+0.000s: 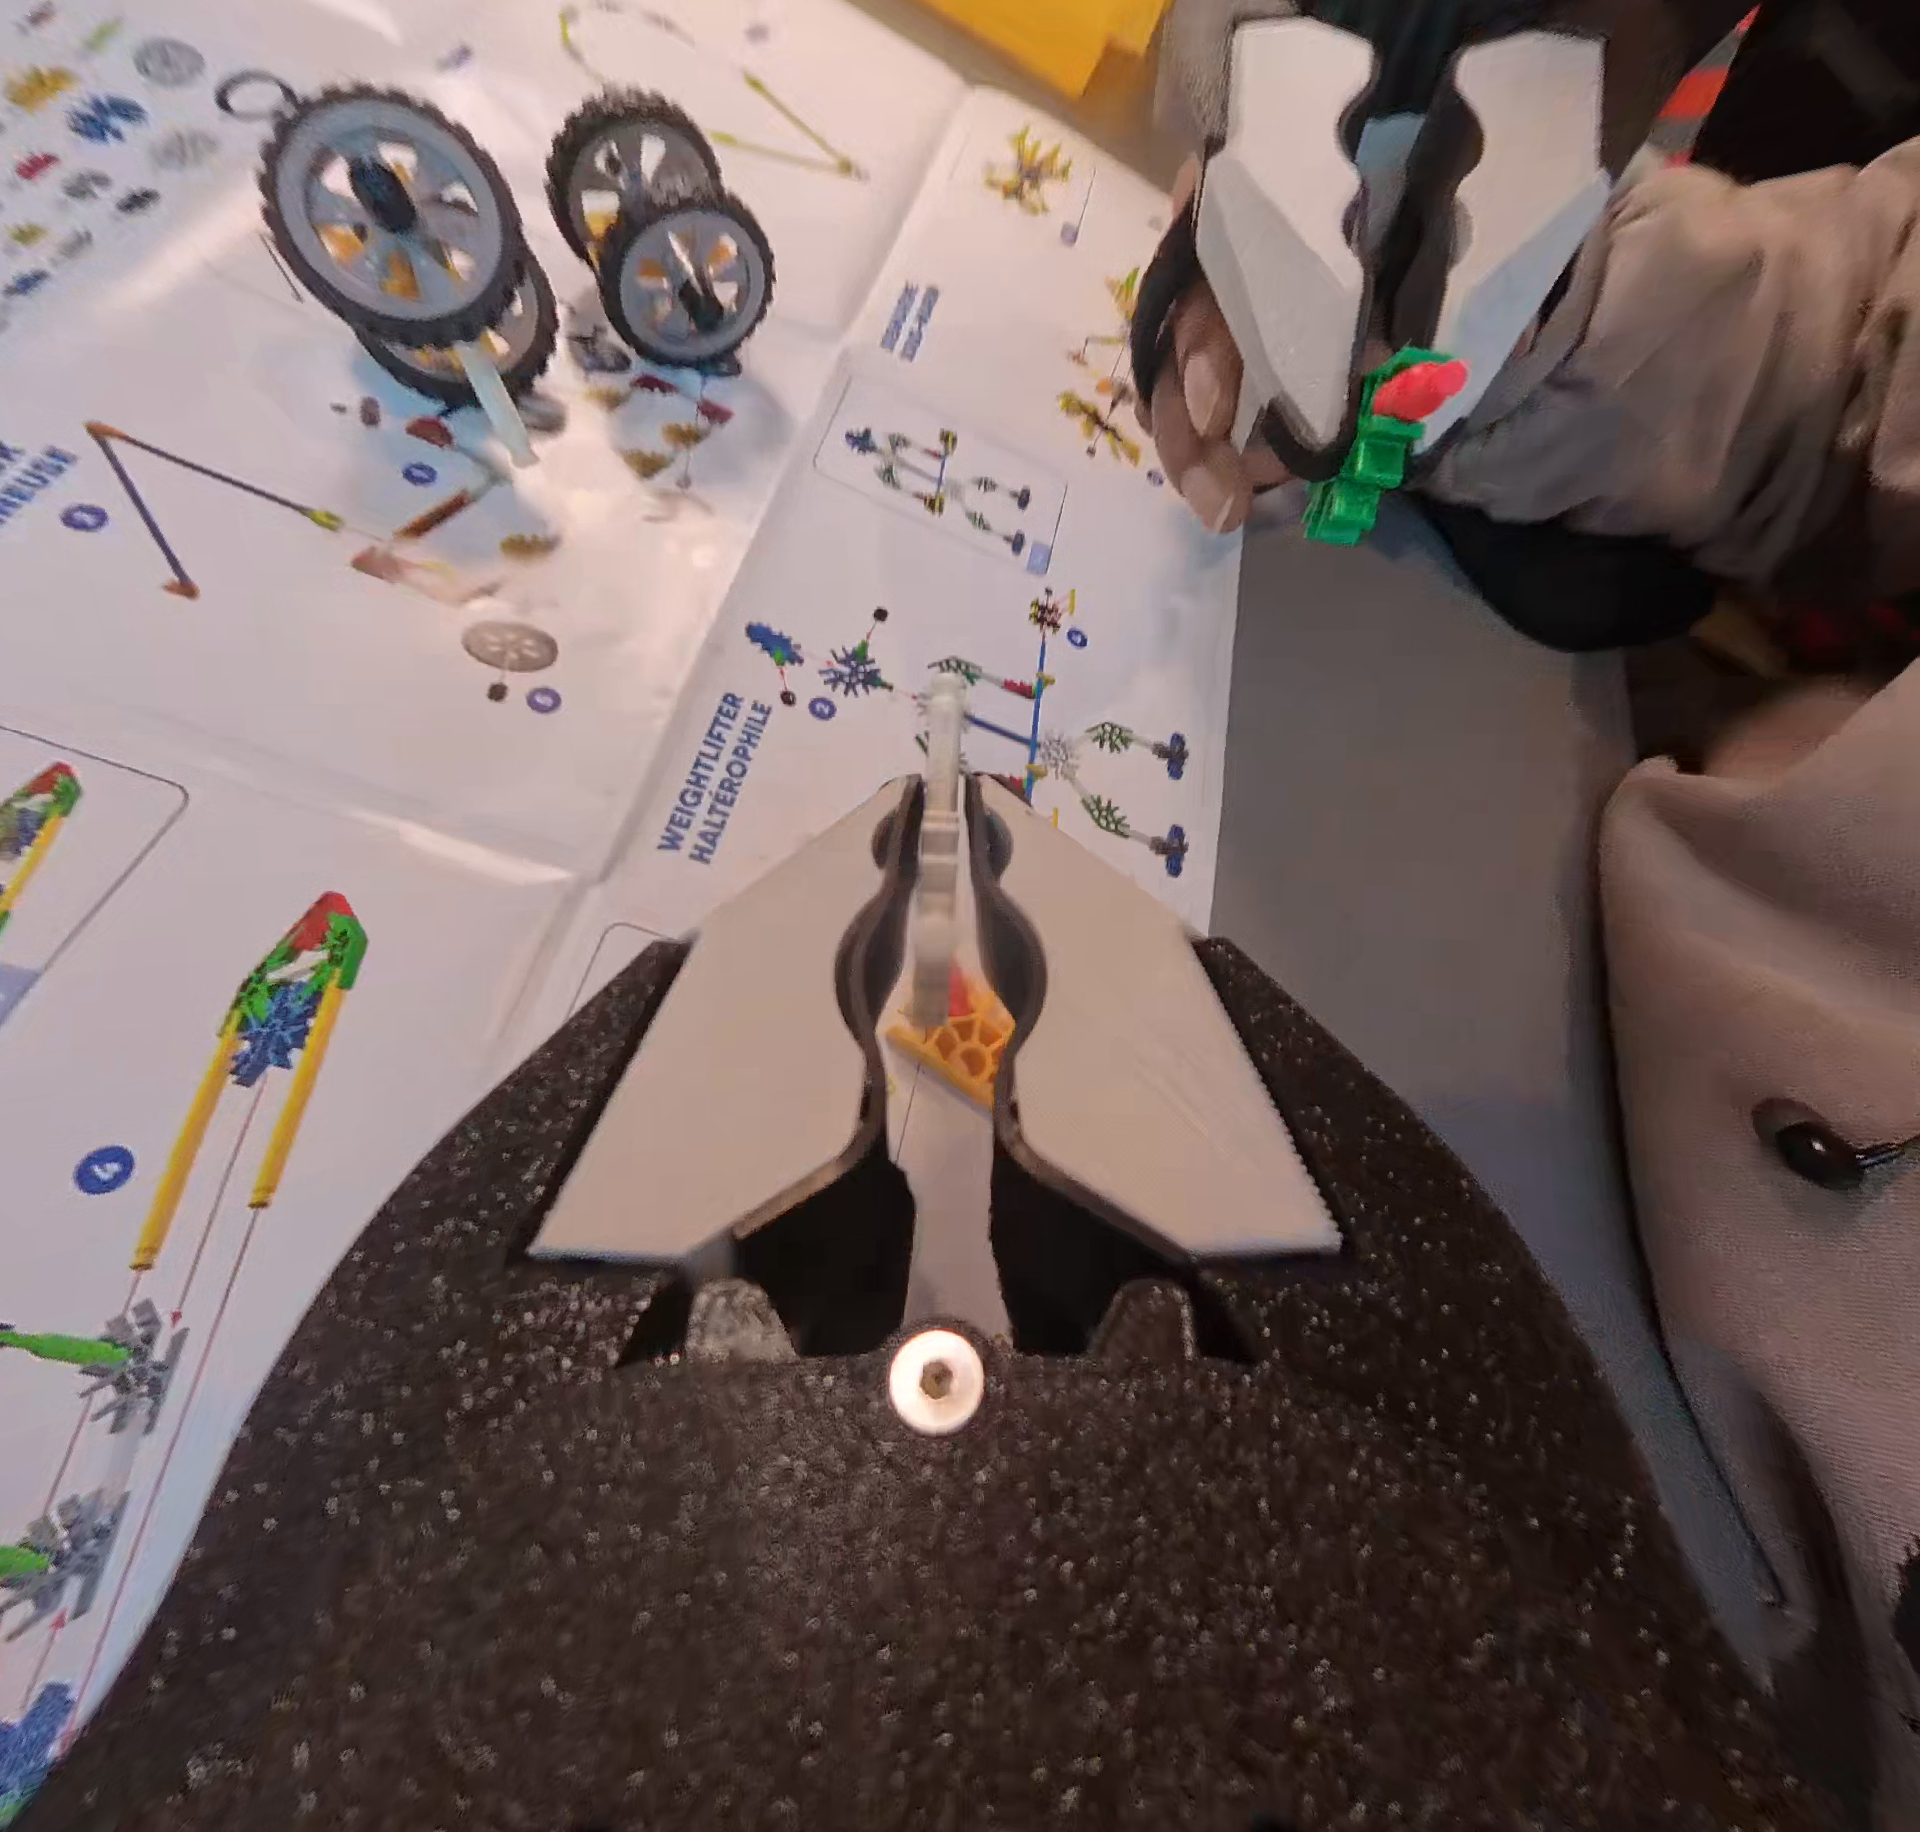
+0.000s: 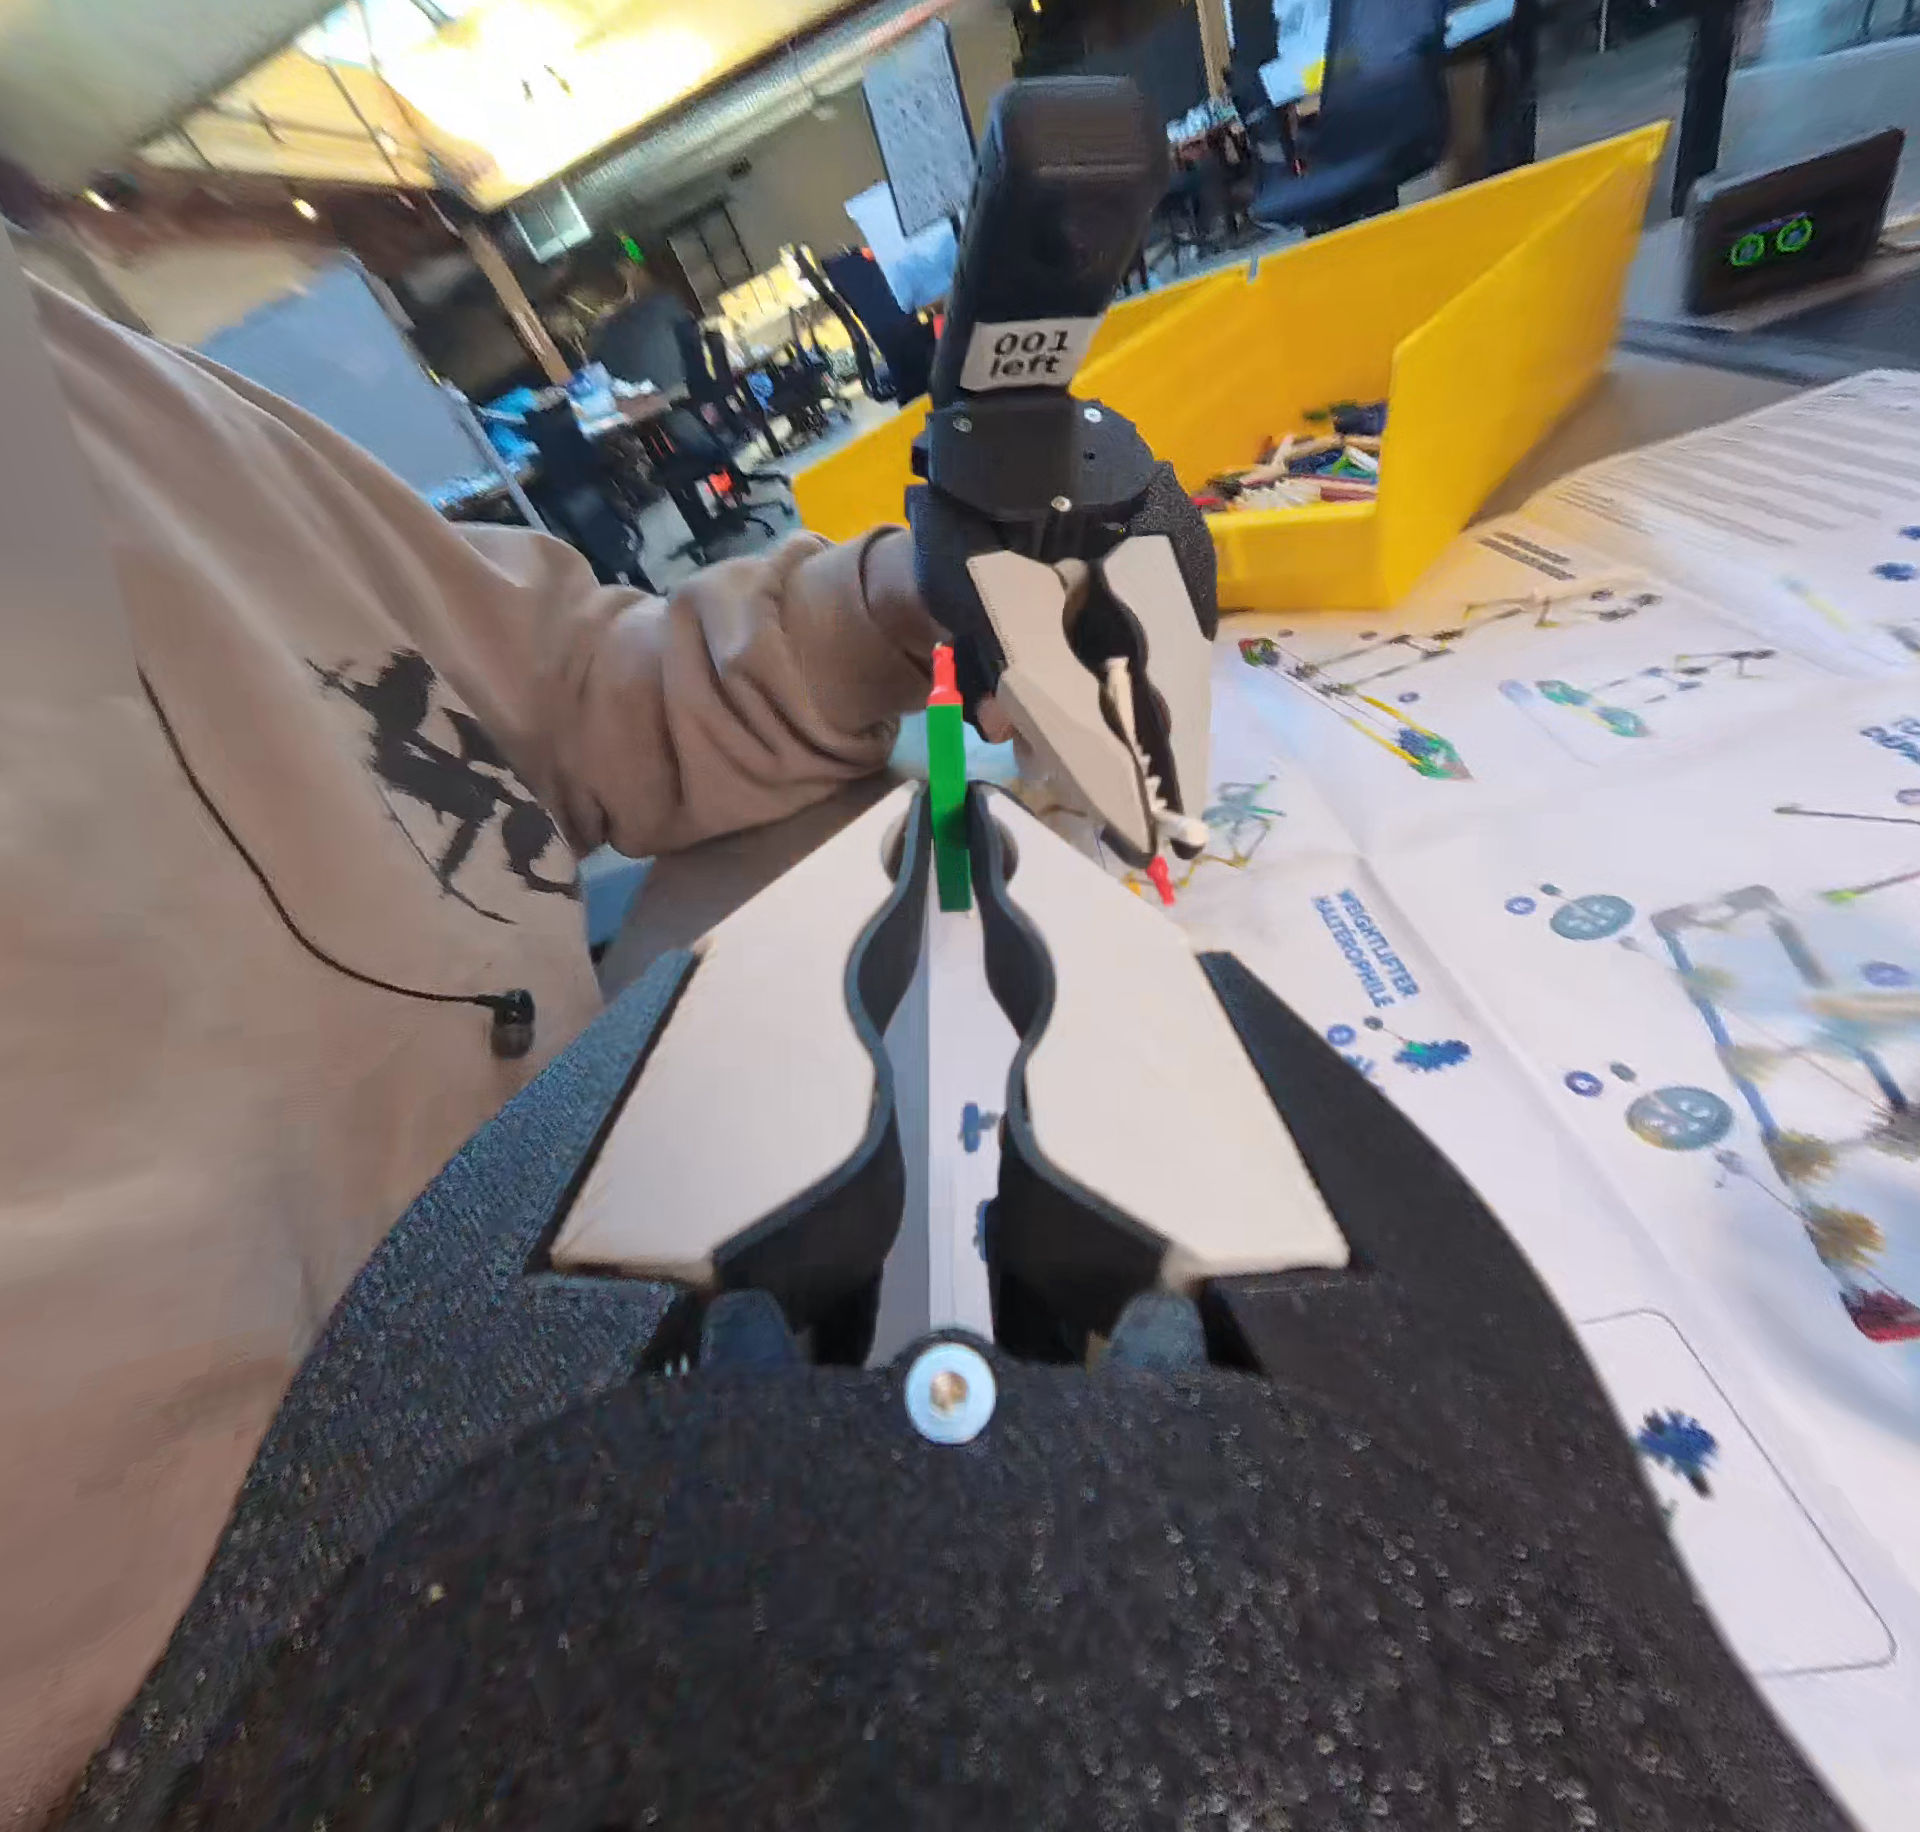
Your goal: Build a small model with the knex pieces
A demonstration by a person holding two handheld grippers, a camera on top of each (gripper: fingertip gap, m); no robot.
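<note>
Over desk (image 1: 1382, 847) with white instruction sheet (image 1: 644, 577): left hand-held gripper (image 1: 943, 795) clamped on white rod (image 1: 940, 743). Right hand-held gripper (image 2: 948, 795) clamped on green connector (image 2: 948, 795). Behind, yellow bin (image 2: 1455, 411), office chairs (image 2: 707, 442).

Daylight is flooding in through the bright ceiling panels (image 2: 499, 109) of a large open workroom, and pale beams are running away beneath them. Dark office chairs (image 2: 717, 452) are standing about desks (image 2: 623, 406) in the distance (all of it blurred). A tall white board (image 2: 920, 135) is standing farther back, with a wooden post (image 2: 1205, 6) rising beside it. At the far right a small dark screen (image 2: 1792, 224) is glowing green on a grey tabletop (image 1: 1382, 743).
</note>
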